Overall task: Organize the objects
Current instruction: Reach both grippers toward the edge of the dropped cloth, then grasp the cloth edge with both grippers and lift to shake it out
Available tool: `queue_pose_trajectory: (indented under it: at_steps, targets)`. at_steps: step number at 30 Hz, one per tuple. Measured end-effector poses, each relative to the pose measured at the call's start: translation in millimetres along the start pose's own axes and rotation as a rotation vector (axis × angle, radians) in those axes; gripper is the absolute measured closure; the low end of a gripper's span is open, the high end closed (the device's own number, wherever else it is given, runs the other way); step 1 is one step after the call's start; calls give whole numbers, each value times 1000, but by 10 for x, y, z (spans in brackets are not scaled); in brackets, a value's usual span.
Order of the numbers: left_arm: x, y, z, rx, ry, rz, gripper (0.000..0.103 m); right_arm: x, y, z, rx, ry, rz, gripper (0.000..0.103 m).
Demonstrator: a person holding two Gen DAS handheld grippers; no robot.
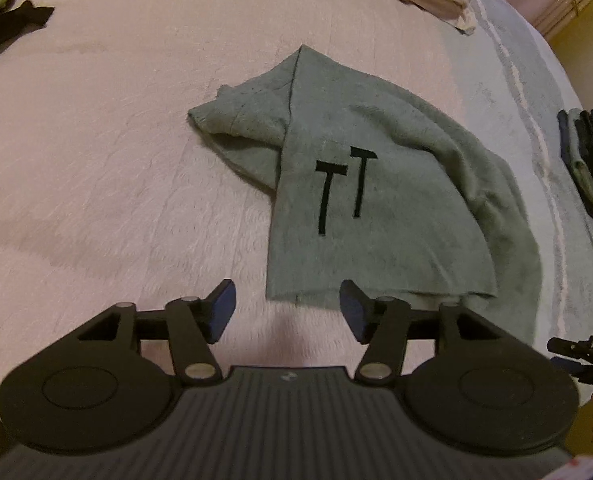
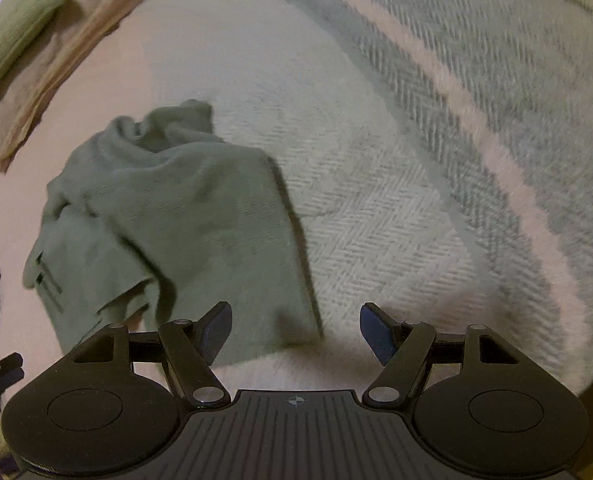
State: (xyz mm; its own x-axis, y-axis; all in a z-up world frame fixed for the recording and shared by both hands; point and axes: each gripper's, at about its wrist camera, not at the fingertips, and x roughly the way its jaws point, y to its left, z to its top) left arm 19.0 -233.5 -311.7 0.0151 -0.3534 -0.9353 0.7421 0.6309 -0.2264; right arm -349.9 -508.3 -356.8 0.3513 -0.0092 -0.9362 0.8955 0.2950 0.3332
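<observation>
towel: green towel half-folded, rumpled on the bed
left gripper: spread, empty
right gripper: spread, empty
left to do: guessing grab corners, finish folding

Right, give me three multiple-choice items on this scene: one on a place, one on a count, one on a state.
1. The green cloth lies on: A a bed cover; B a wooden floor; C a chair.
2. Black T marks on the cloth: A one; B two; C four.
3. The left claw is: A shut on the cloth; B shut on nothing; C open.

Answers: 1 A, pale bed cover surrounds the cloth. 2 B, two T shapes stand side by side. 3 C, its fingers stand apart above the cloth's near edge, nothing gripped.
</observation>
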Motion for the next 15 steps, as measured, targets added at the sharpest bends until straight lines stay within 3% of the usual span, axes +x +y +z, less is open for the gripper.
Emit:
queue_pose_trajectory:
  at_steps: [6, 11, 12, 13, 14, 15]
  targets:
    - [551, -10, 216, 40, -4, -19, 43, 353, -94, 49, 61, -53, 55, 35]
    - [976, 83, 277, 7, 35, -67, 48, 574, -115, -38, 46, -133, 129, 35]
    - [998, 89, 270, -2, 40, -85, 52, 597, -108, -49, 43, -136, 159, 40]
    - [997, 84, 257, -2, 43, -123, 71, 612, -94, -73, 43, -122, 213, 52]
    - [990, 75, 249, 7, 53, -154, 86, 636, -82, -89, 50, -86, 258, 88]
    - [966, 49, 242, 25, 58, -147, 93, 669, -69, -102, 64, -56, 274, 101]
